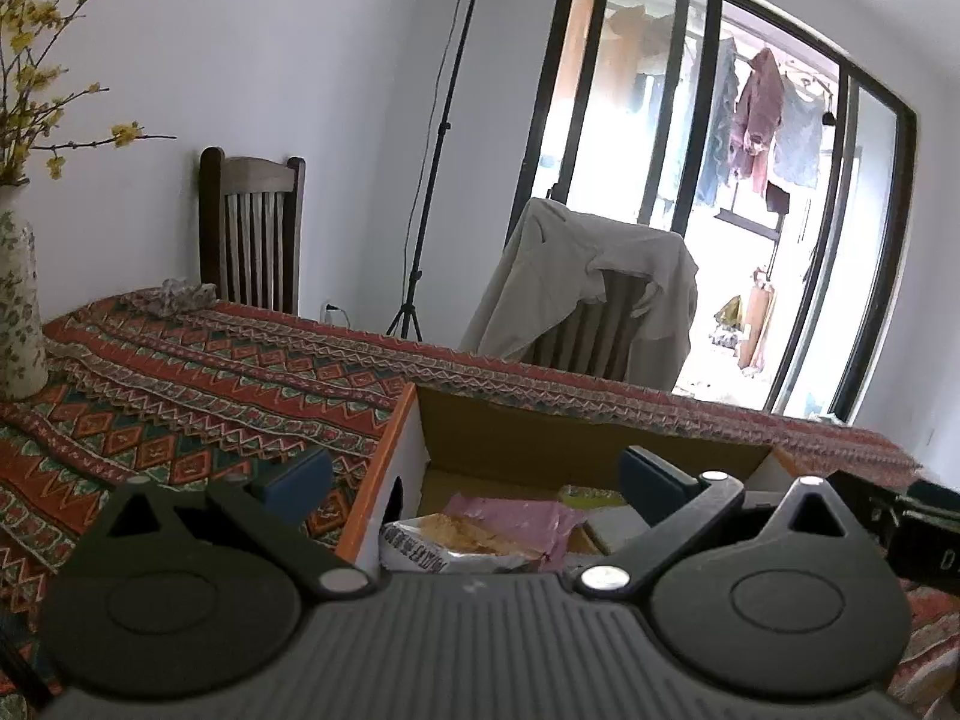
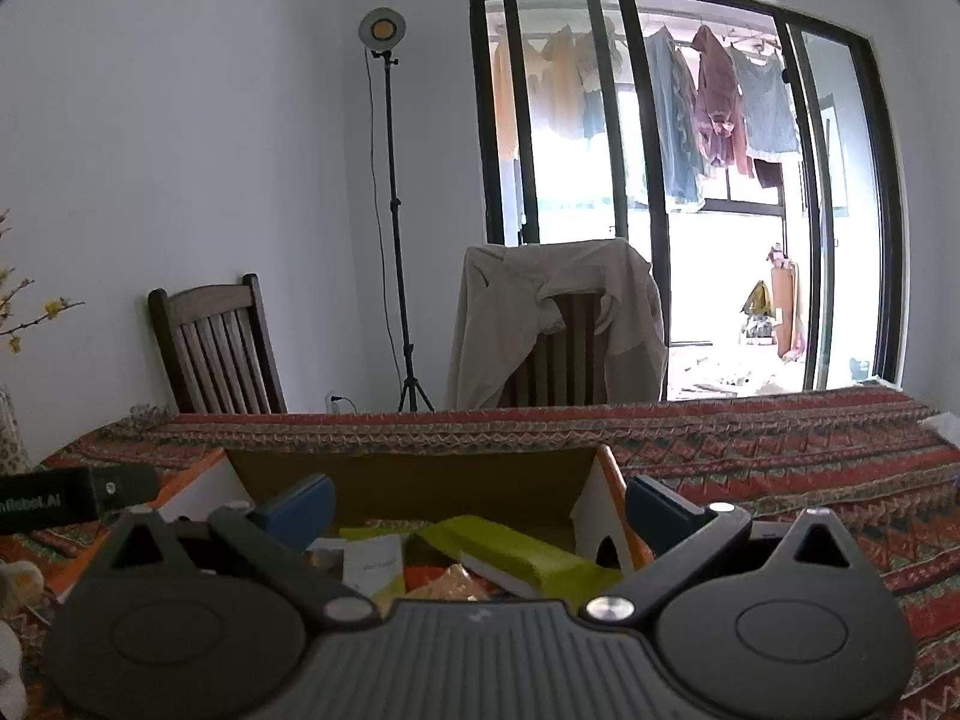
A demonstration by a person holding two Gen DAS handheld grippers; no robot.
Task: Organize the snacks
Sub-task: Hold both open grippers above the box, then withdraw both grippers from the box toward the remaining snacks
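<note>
The left tool (image 1: 474, 483) body hides the near part of the cardboard box (image 1: 384, 468). The print on the white snack bag (image 1: 420, 552) is too small to read.

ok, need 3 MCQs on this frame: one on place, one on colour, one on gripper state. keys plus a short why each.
1. Where do the snack packets lie?
A. in the open cardboard box
B. on the wooden chair
C. beside the vase

2. What colour is the flat packet seen in the right wrist view?
A. red
B. lime green
C. black

3. How does the left gripper stand?
A. shut on a packet
B. open, holding nothing
C. shut on the box wall

Answers:
1 A: the pink packet and the others sit inside the box walls.
2 B: its top face is lime green.
3 B: its blue-padded fingers are spread wide, with nothing between them.
</note>
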